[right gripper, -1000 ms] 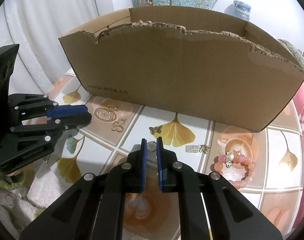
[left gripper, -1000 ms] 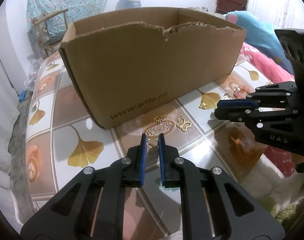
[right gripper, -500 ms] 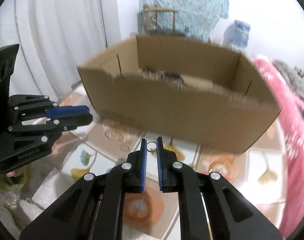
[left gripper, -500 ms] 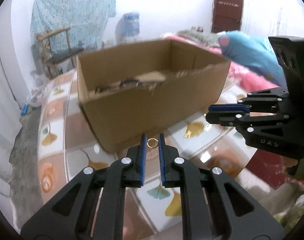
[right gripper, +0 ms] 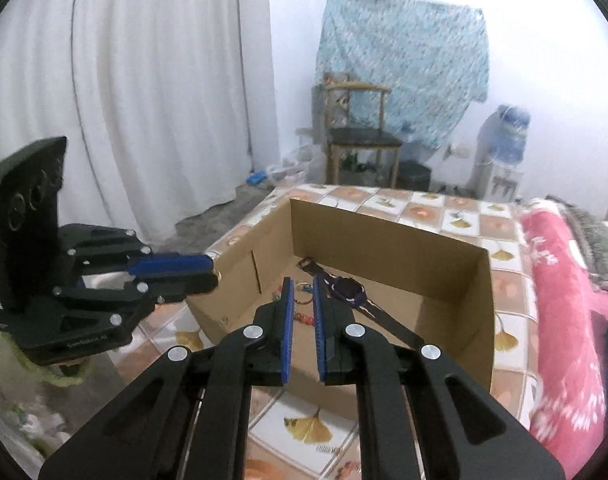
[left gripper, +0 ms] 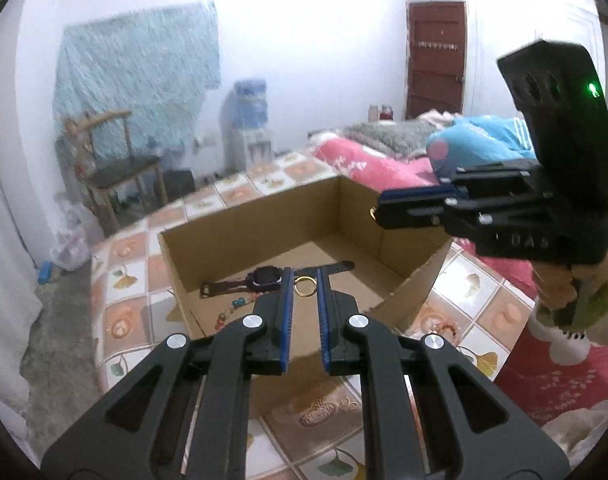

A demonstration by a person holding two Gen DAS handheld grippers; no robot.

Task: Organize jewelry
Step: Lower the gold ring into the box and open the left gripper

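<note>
1. Blue-padded fingers (left gripper: 286, 292) of the left gripper (left gripper: 304, 286) pinch one gold ring (left gripper: 305, 286); the right gripper (right gripper: 302, 298) pinches a second ring (right gripper: 302, 300).
2. Both rings hang above one open brown cardboard box (left gripper: 272, 216) holding one dark wristwatch (left gripper: 266, 277).
3. Lettering on either gripper body is too blurred to read.

The left tongs (left gripper: 304, 280) hide the middle of the watch (left gripper: 266, 276) strap; the beads (left gripper: 232, 310) beside them are too small to make out.

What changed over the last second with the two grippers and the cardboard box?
Both the left gripper and right gripper rose from table level beside the brown cardboard box to above its open top, so its inside now shows. Unchanged: each stays shut on a small ring, gold on the left, silvery on the right.
</note>
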